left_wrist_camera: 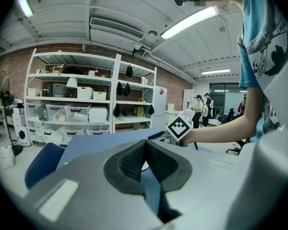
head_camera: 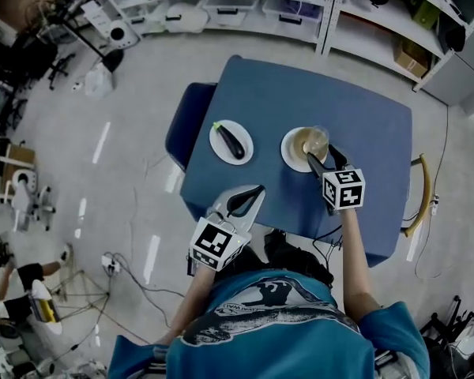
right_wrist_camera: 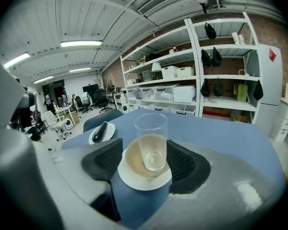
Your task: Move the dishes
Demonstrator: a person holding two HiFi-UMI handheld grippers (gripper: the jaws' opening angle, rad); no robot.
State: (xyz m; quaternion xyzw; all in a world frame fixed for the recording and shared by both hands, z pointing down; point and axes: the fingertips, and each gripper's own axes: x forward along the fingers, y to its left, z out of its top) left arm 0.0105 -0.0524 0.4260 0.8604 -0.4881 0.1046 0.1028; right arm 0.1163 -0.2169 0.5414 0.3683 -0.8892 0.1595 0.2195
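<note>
A clear glass point(head_camera: 317, 138) point(right_wrist_camera: 151, 143) stands upright on a white plate point(head_camera: 288, 153) point(right_wrist_camera: 144, 181) with a tan centre, about midway along the blue tabletop point(head_camera: 363, 133) point(right_wrist_camera: 221, 133) and a little in from the edge nearest the person. The right claw point(head_camera: 324, 158) point(right_wrist_camera: 144, 159) reaches in from that edge with its jaws apart. Its black pads point(right_wrist_camera: 185, 162) sit one on each side of the plate, close to the rim but not clamped on it.

Toward the tabletop's left edge, well apart from the first, lies a second white plate point(head_camera: 220, 148) point(right_wrist_camera: 93, 139) carrying a dark eggplant point(head_camera: 231, 140) point(right_wrist_camera: 101, 130).

The left claw point(head_camera: 253, 196) point(left_wrist_camera: 145, 143) hangs over the near edge, short of the eggplant plate. Its jaws are pressed together with nothing between them. Its own view shows the right claw's marker cube point(left_wrist_camera: 179, 127) just beyond.

A blue chair point(head_camera: 186, 121) point(left_wrist_camera: 43, 162) stands against the tabletop's left edge.
</note>
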